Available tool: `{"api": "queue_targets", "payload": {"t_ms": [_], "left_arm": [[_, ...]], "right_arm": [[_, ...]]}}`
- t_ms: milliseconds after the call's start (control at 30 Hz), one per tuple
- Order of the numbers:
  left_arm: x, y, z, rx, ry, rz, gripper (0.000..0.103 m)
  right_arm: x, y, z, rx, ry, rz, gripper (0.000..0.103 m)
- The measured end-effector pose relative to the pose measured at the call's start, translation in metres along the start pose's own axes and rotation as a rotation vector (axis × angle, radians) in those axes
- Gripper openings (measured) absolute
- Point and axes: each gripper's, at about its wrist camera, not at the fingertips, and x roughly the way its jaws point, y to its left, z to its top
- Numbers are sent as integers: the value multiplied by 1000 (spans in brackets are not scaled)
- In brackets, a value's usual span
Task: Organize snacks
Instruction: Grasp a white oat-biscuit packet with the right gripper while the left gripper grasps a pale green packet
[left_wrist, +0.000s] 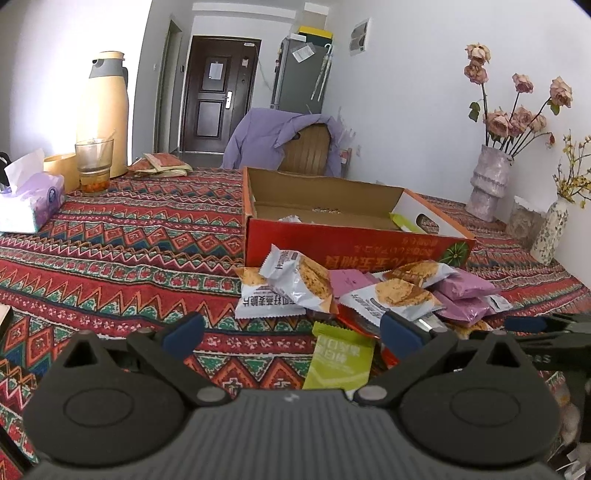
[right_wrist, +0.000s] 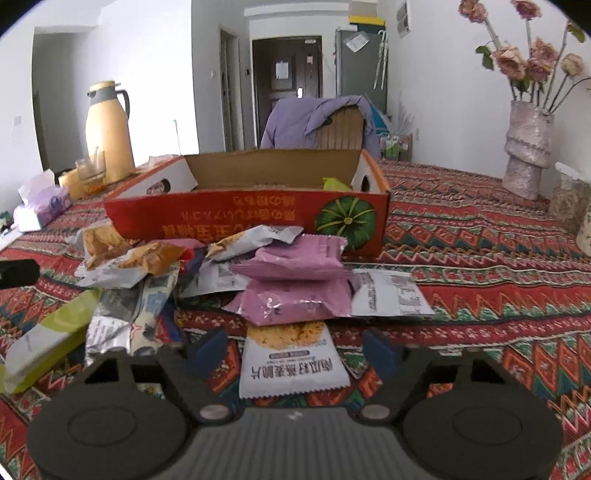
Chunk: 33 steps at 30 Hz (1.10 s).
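A pile of snack packets (left_wrist: 369, 295) lies on the patterned cloth in front of a red cardboard box (left_wrist: 354, 243). My left gripper (left_wrist: 291, 332) stands open low over the cloth, with a green packet (left_wrist: 340, 362) lying between its blue pads. In the right wrist view the same box (right_wrist: 251, 218) stands behind the packets. My right gripper (right_wrist: 295, 350) is open on either side of a white cracker packet (right_wrist: 293, 363), which lies flat under purple packets (right_wrist: 295, 291); the pads stand apart from it. The right gripper's finger (left_wrist: 532, 325) shows at the left view's right edge.
A tissue pack (left_wrist: 31, 203), a glass (left_wrist: 94, 166) and a cream thermos (left_wrist: 105, 110) stand at the far left. A vase of dried roses (left_wrist: 487, 181) and a smaller vase (left_wrist: 550, 232) stand at the far right. A chair draped in purple cloth (left_wrist: 288, 136) is behind the table.
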Motion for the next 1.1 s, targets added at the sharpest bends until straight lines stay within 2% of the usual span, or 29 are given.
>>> {"api": "queue_targets", "payload": {"t_ms": [133, 367, 500, 800, 1100], "left_arm": [[2, -1, 0, 2, 8, 3, 103], [6, 0, -1, -6, 20, 4, 103], [5, -2, -1, -5, 21, -1, 103], [3, 3, 0, -25, 24, 16, 103], [6, -2, 0, -10, 50, 26, 103]], "right_arm": [[17, 5, 4, -16, 38, -2, 56], [21, 9, 2, -50, 32, -3, 53], [17, 12, 0, -74, 26, 16, 39], [-8, 8, -11, -33, 0, 27, 38], [-52, 3, -7, -29, -112, 24, 38]]}}
